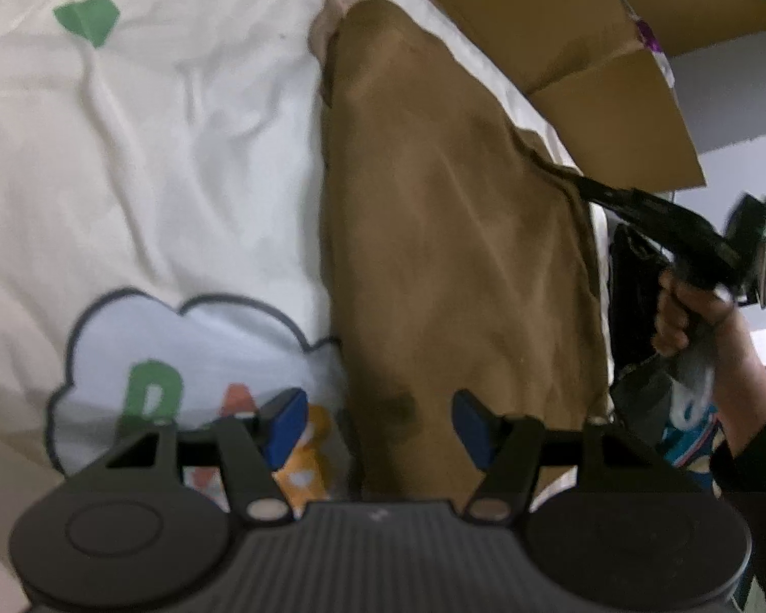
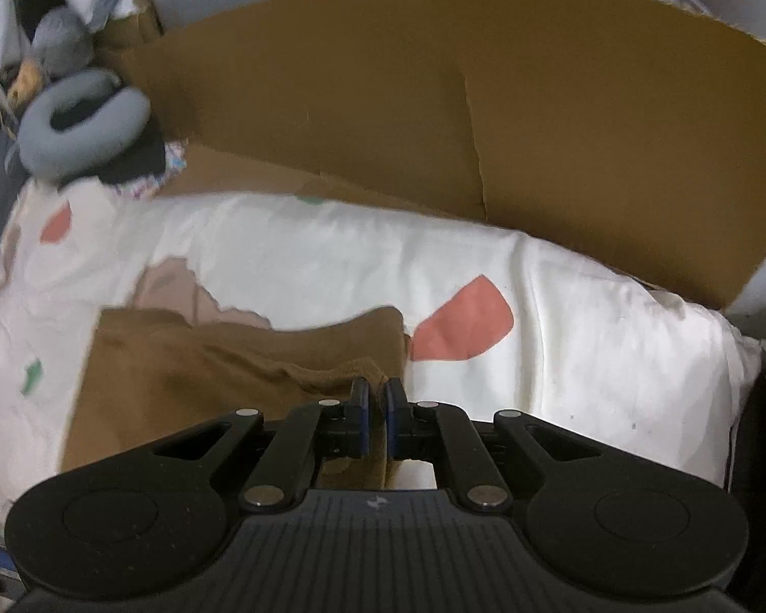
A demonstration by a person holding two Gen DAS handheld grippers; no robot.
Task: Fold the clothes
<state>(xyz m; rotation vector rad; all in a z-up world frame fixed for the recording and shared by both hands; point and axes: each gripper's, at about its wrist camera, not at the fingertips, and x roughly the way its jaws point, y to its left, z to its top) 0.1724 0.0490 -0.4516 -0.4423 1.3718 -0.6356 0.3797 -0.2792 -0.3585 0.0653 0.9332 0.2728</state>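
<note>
A brown garment [image 1: 449, 235] lies lengthwise on a white printed bedsheet [image 1: 153, 153]. My left gripper [image 1: 378, 424] hovers over its near end, blue pads [image 1: 286, 424] wide apart and nothing pinched between them. A person's hand [image 1: 689, 316] holds my right gripper [image 1: 567, 173] at the garment's right edge. In the right wrist view the right gripper [image 2: 377, 408] is shut, with a fold of the brown garment [image 2: 230, 368] caught between its pads and lifted slightly off the bedsheet [image 2: 561, 347].
An open cardboard box [image 1: 561, 51] stands along the bed's far side, and its flap [image 2: 485, 127] rises right behind the sheet. A grey neck pillow [image 2: 76, 117] lies at the upper left. The sheet carries a cloud print [image 1: 178, 347].
</note>
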